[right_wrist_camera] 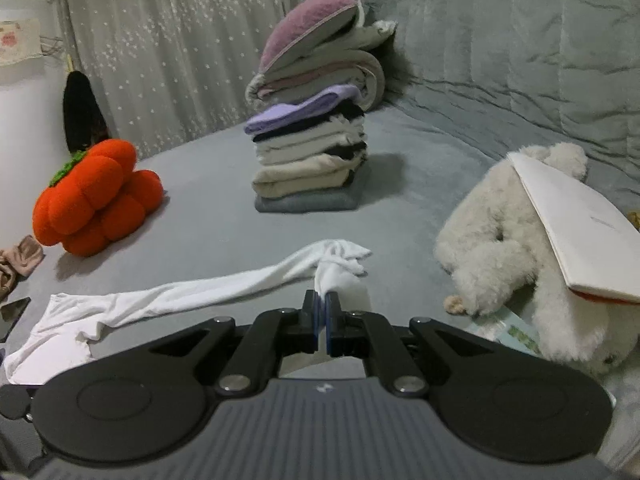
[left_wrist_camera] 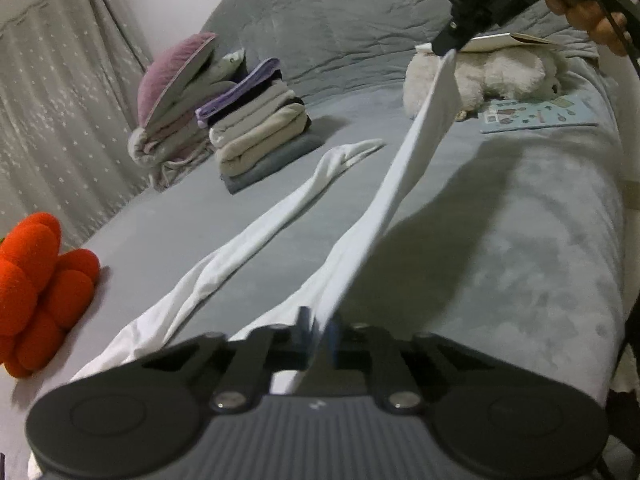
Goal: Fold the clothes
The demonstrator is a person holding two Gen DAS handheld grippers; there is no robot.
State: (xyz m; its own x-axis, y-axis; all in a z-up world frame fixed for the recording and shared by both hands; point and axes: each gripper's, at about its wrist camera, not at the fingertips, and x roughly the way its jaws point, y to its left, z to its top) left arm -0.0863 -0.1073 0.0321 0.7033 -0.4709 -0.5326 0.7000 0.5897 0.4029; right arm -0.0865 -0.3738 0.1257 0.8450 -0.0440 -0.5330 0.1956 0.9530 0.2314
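White tights (left_wrist_camera: pixel 256 236) are spread on the grey bed (left_wrist_camera: pixel 520 240); one leg is stretched taut off it, pinched between the closed left gripper (left_wrist_camera: pixel 320 326) and closed right gripper (right_wrist_camera: pixel 323 300)

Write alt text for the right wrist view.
The right gripper is shut on one leg end of white tights lying across a grey bed. Behind sit a stack of folded clothes, an orange pumpkin cushion and a white plush toy.
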